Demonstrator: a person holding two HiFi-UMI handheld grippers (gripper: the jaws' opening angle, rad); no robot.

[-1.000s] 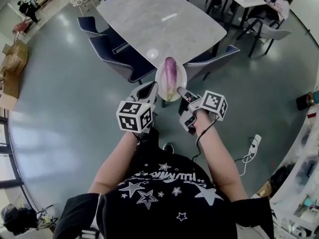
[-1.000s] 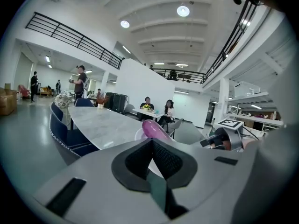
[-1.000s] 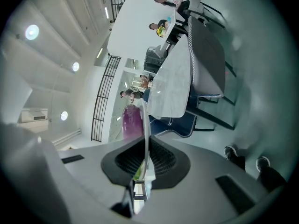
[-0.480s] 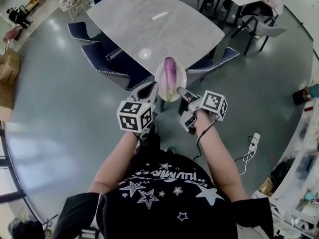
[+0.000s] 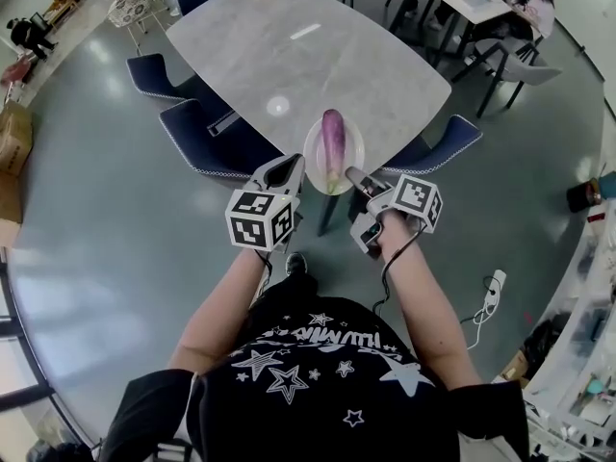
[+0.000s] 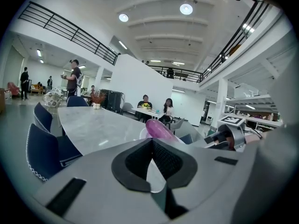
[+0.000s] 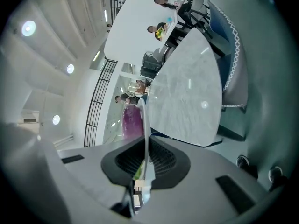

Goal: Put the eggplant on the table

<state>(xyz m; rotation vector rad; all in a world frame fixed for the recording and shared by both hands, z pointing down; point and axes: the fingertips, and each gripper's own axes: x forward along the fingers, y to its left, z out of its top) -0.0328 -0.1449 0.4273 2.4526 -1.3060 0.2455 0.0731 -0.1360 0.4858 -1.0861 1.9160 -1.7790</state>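
Note:
A purple eggplant (image 5: 332, 141) lies lengthwise on a white plate (image 5: 311, 152) that is held in the air at the near edge of the grey marble table (image 5: 289, 46). My left gripper (image 5: 296, 164) is shut on the plate's left rim. My right gripper (image 5: 352, 174) is shut on its right rim. In the left gripper view the eggplant (image 6: 159, 129) shows just past the closed jaws, with the plate (image 6: 155, 180) pinched between them. In the right gripper view the plate's thin rim (image 7: 145, 120) runs up from the closed jaws beside the eggplant (image 7: 132, 120).
Dark blue chairs stand at the table's near side, one at the left (image 5: 207, 138) and one at the right (image 5: 443, 147). A second table with a seated person (image 5: 534, 8) is at the far right. A power strip (image 5: 493, 272) lies on the floor.
The table has drawn nearer, and the plate with the eggplant now hangs over its near edge rather than over the chairs. Both grippers keep their hold.

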